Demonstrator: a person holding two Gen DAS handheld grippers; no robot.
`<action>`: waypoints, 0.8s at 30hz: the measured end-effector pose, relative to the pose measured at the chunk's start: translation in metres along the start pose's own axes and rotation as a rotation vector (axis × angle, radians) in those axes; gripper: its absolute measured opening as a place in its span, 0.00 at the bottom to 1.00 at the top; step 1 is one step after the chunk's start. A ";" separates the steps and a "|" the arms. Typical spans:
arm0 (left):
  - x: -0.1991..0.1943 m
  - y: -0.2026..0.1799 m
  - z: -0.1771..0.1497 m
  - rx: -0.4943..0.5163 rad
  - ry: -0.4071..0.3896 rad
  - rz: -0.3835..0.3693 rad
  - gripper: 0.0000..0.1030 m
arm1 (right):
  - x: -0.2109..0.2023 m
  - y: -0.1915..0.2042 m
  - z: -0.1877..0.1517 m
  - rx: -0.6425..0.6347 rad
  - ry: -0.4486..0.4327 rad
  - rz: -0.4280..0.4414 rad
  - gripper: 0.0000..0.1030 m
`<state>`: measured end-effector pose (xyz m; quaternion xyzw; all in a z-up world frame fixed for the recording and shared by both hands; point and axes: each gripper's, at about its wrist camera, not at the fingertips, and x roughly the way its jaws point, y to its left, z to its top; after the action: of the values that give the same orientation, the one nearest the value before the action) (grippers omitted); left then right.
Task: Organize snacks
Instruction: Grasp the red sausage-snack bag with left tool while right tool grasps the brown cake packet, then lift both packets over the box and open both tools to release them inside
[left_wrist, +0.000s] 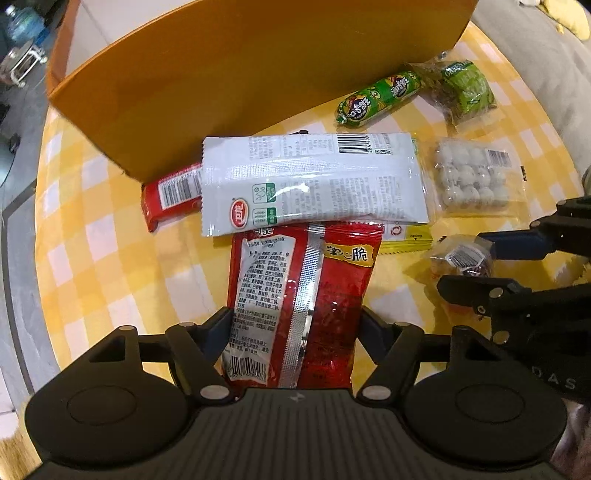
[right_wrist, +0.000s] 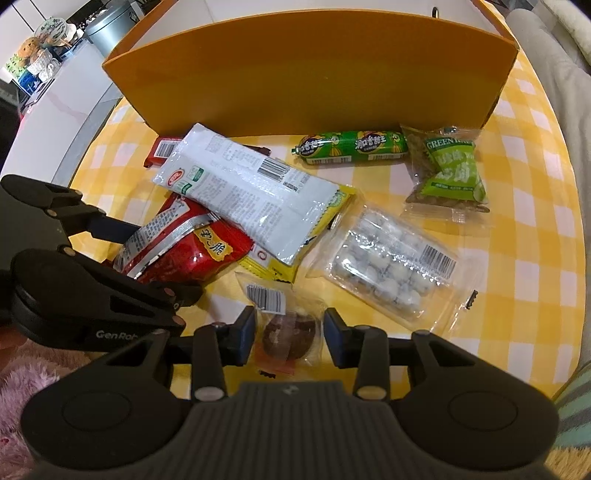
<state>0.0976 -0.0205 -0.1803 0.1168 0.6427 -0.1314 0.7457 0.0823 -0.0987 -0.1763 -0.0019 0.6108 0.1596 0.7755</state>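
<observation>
Left wrist: red packet (left_wrist: 295, 295) between tongs (left_wrist: 295, 332)

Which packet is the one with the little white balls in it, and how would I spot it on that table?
Start at the big orange box standing on the yellow checked tablecloth. In front of it lie the snacks; look to the right of the long white packet, below the green sausage stick. The packet of white balls is the only clear wrapper showing rows of round pale pieces, with a barcode at one end.
</observation>
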 end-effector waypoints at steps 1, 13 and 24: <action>-0.003 -0.002 -0.002 -0.001 -0.001 -0.004 0.79 | -0.001 0.000 0.000 0.002 -0.001 0.004 0.35; -0.055 -0.002 -0.020 -0.049 -0.104 -0.024 0.79 | -0.032 -0.003 -0.003 0.025 -0.065 0.023 0.34; -0.118 0.000 -0.007 -0.066 -0.264 -0.025 0.79 | -0.077 -0.002 0.008 -0.033 -0.223 -0.065 0.34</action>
<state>0.0750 -0.0130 -0.0642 0.0658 0.5444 -0.1338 0.8254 0.0745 -0.1184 -0.1023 -0.0166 0.5177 0.1437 0.8432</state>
